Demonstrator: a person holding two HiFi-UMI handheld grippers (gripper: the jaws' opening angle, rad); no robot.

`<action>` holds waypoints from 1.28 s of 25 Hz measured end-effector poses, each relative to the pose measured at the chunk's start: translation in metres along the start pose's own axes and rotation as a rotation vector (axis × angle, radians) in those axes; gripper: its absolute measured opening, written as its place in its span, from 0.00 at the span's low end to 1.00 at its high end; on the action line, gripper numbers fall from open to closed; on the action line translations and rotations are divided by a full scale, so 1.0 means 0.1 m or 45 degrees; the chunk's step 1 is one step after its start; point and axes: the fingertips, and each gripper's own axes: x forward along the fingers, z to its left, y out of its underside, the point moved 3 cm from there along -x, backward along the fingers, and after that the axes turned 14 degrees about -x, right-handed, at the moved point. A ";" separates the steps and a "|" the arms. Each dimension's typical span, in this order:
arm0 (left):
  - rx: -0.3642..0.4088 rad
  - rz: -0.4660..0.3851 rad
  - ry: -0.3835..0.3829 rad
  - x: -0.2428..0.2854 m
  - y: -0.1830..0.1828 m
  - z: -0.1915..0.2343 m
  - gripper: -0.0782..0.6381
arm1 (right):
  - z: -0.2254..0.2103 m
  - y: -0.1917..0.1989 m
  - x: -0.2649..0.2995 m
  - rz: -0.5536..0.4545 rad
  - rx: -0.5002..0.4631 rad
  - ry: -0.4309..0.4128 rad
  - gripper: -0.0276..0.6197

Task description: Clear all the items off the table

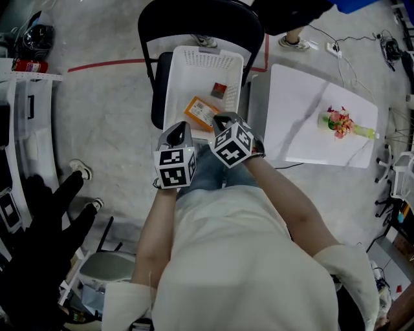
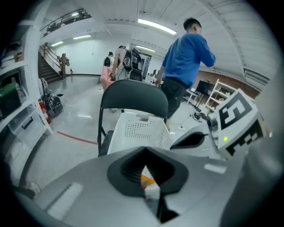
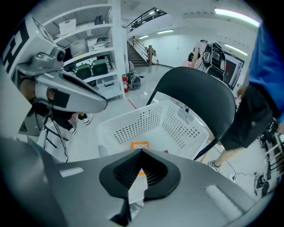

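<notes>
One thing lay on the white table (image 1: 304, 129) – a small flower bunch (image 1: 339, 121) with a yellow-green stem, toward the table's far right side and well off to the right of the right gripper (image 1: 223, 121). Two things were already in the white basket (image 1: 173, 84): an orange packet (image 1: 202, 112), just ahead of both grippers, and a smaller dark red packet (image 1: 219, 90) beyond it, nearer the basket's far wall.

We held the two grippers side by side over the near edge of the basket, both tipped downward, the left gripper (image 1: 176, 134) close beside the right one but apart from it. Each gripper's own view showed its jaws brought fully together with nothing between them; only a sliver of the orange packet and the basket floor showed through the slit below the pads. Neither gripper touched the packets.

The basket sat on the seat of a black chair (image 1: 200, 19), whose rounded back rose beyond the basket from where the grippers pointed. Past the chair stood a person in blue (image 2: 184, 62) – turned away from us. A red line (image 1: 103, 64) ran across the grey floor to the left of the chair.
</notes>
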 end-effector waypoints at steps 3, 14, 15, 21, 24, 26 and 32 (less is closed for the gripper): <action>0.010 0.004 0.033 -0.01 -0.01 -0.04 0.12 | 0.00 -0.01 -0.04 -0.014 0.028 0.011 0.04; 0.060 0.008 0.080 0.01 -0.09 -0.18 0.12 | -0.09 0.00 -0.25 -0.059 0.144 0.083 0.04; 0.071 0.013 0.091 0.03 -0.10 -0.21 0.12 | -0.10 0.01 -0.28 -0.061 0.161 0.090 0.04; 0.147 0.038 0.176 0.11 -0.16 -0.43 0.12 | -0.18 0.14 -0.45 -0.077 0.262 0.149 0.04; 0.194 0.053 0.230 0.15 -0.20 -0.59 0.12 | -0.23 0.22 -0.53 -0.076 0.306 0.193 0.04; 0.227 0.063 0.268 0.17 -0.21 -0.70 0.12 | -0.28 0.28 -0.59 -0.077 0.347 0.221 0.04; 0.317 0.093 0.366 0.23 -0.24 -1.02 0.12 | -0.42 0.45 -0.78 -0.086 0.461 0.303 0.04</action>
